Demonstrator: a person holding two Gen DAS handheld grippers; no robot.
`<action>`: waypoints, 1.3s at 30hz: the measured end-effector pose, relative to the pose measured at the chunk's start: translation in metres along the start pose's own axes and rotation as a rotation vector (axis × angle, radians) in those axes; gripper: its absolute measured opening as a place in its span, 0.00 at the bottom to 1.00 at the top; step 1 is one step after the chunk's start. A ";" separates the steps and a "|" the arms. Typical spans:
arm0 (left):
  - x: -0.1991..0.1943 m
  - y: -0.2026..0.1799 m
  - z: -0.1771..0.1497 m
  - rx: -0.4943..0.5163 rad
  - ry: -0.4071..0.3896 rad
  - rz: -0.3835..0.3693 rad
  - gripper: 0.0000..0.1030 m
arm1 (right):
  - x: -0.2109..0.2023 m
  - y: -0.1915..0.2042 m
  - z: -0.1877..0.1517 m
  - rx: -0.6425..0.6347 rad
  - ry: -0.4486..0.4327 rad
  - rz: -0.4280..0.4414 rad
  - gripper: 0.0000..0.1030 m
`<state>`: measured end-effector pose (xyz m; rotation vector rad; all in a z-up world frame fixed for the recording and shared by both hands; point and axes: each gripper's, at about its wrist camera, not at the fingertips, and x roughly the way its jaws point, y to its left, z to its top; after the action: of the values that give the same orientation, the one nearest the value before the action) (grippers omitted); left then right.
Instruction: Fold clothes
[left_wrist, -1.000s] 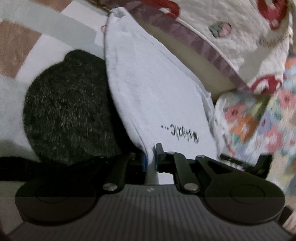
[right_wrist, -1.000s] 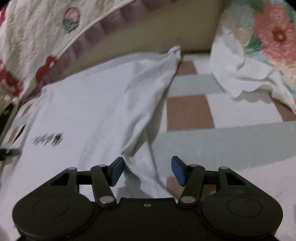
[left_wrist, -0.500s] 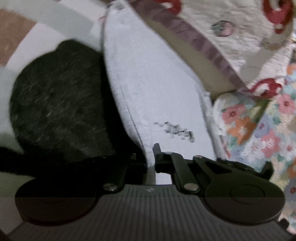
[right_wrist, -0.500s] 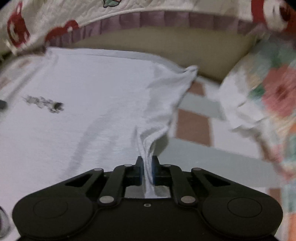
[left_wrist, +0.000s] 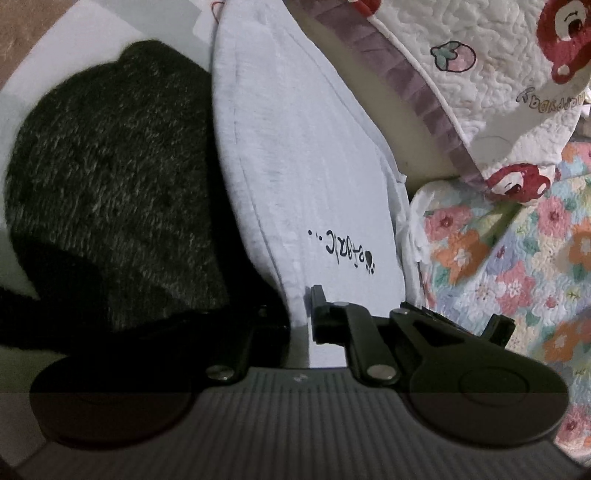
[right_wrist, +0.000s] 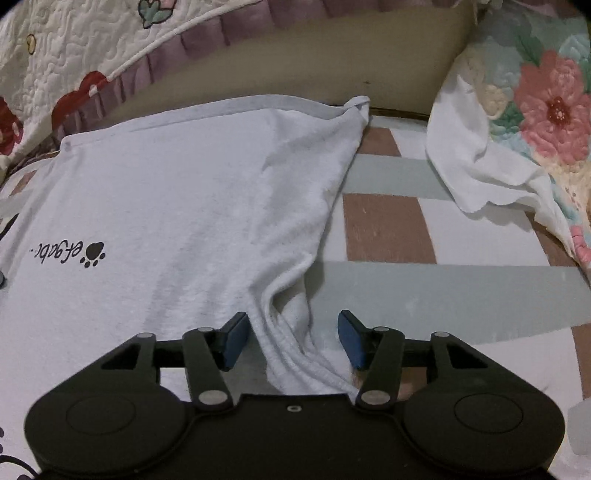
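White cotton is spread across the checked bedsheet (right_wrist: 388, 225): the T-shirt (right_wrist: 177, 206) is laid flat, its black paw-print lettering (right_wrist: 70, 254) seen upside down towards the left of the right wrist view. Its far hem is set against the beige bed edge (right_wrist: 295, 70), and one corner is peaked up at the top right. On the near right side the fabric is gathered into a bunched, ridged fold that runs down between the blue pads (right_wrist: 232, 339) of the right gripper (right_wrist: 291, 339). Those jaws are parted and opening, with the fold lying between them but not pressed by either pad.

From the left wrist view, the same shirt (left_wrist: 295, 166) is seen edge-on as a tall white wedge, lettering (left_wrist: 343, 251) near its lower part. Its near edge is pinched in the left gripper (left_wrist: 301, 314), whose jaws are closed tight on the cloth. A dark grey knitted garment (left_wrist: 110, 177) is piled just beside the shirt on the left, touching its hem. A quilted cover with red bears (left_wrist: 498, 74) is draped beyond, and a floral quilt (left_wrist: 517, 258) is heaped at the right.
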<state>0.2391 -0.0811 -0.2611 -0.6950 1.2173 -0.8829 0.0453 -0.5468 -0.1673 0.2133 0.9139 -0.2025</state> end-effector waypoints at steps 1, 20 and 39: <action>0.000 -0.003 0.000 0.028 0.004 0.009 0.06 | -0.001 -0.001 0.001 0.021 -0.001 0.017 0.07; -0.082 -0.080 0.003 0.239 -0.272 -0.089 0.02 | -0.076 -0.060 -0.001 0.660 -0.354 0.324 0.07; -0.158 -0.043 0.014 -0.075 -0.405 -0.327 0.02 | -0.116 -0.047 0.059 0.514 -0.455 0.365 0.05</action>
<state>0.2277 0.0342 -0.1443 -1.0970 0.7886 -0.9102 0.0089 -0.5986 -0.0439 0.7708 0.3455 -0.1339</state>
